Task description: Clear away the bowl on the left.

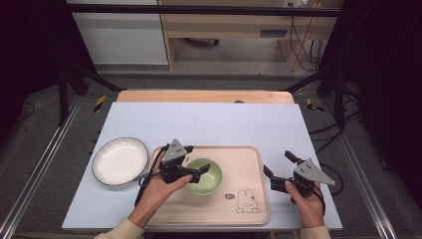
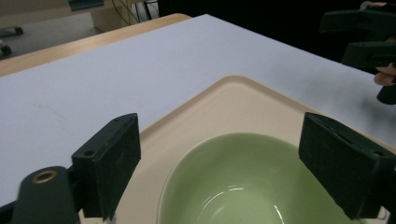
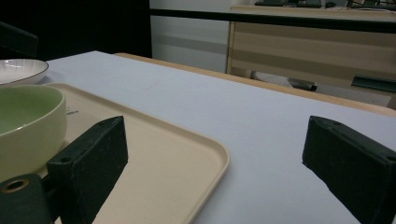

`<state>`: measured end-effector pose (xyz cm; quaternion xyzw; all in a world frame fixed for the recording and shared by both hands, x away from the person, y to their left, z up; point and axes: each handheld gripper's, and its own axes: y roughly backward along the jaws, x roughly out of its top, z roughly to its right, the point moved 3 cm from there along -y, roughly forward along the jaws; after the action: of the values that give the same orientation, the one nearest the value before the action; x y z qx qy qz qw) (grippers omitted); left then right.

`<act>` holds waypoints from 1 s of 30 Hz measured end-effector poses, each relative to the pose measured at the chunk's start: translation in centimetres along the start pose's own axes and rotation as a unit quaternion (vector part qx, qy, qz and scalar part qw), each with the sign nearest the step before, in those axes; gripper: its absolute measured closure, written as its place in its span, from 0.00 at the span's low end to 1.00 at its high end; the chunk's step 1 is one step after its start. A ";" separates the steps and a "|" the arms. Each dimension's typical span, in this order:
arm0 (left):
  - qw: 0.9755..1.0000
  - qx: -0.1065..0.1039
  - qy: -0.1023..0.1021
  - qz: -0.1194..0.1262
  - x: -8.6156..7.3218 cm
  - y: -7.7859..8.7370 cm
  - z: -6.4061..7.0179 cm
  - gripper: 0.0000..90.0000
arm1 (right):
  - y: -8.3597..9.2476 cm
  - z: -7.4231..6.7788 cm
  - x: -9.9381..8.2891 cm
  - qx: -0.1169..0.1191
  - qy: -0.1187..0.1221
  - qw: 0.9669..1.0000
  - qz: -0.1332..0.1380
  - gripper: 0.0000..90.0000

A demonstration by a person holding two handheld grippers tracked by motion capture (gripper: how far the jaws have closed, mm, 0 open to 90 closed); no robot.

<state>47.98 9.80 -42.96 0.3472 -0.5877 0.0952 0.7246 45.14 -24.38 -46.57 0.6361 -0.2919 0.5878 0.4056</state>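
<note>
A pale green bowl (image 1: 204, 176) (image 2: 243, 186) (image 3: 28, 121) stands upright and empty on a beige tray (image 1: 249, 159) (image 2: 233, 102) (image 3: 154, 154). My left gripper (image 1: 196, 159) (image 2: 224, 158) hangs open over the bowl's near left rim, its jaws straddling the bowl without touching it. Off the tray's right edge, my right gripper (image 1: 278, 163) (image 3: 219, 158) is open and empty over the mat. One jaw sits above the tray's corner, the other above bare mat. The right gripper (image 2: 369, 37) also appears far off in the left gripper view.
A white plate (image 1: 120, 160) (image 3: 18, 69) with a dark rim lies on the light blue mat (image 1: 209, 124) left of the tray. A rabbit drawing (image 1: 247, 201) marks the tray's near right corner. Dark frame rails flank the table.
</note>
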 end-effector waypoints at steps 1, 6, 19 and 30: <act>1.000 -0.006 -0.002 0.006 0.1 0.1 0.1 0.11 | 0.0 0.0 0.0 0.000 0.000 1.000 0.000 0.08; 1.000 -0.016 -0.006 0.022 0.7 0.5 0.4 0.08 | 0.0 0.0 0.0 0.000 0.001 1.000 0.000 0.08; 0.998 -0.040 -0.023 0.051 1.4 2.1 0.4 0.05 | 0.0 0.0 0.0 -0.001 0.000 1.000 0.000 0.07; 0.996 -0.039 -0.018 0.074 2.1 3.8 -0.4 0.04 | 0.1 0.0 0.1 -0.003 0.002 1.000 0.007 0.05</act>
<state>46.84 12.29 -39.62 0.2758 -0.6279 0.1192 0.7180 45.07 -24.43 -46.46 0.6319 -0.2973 0.5911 0.4037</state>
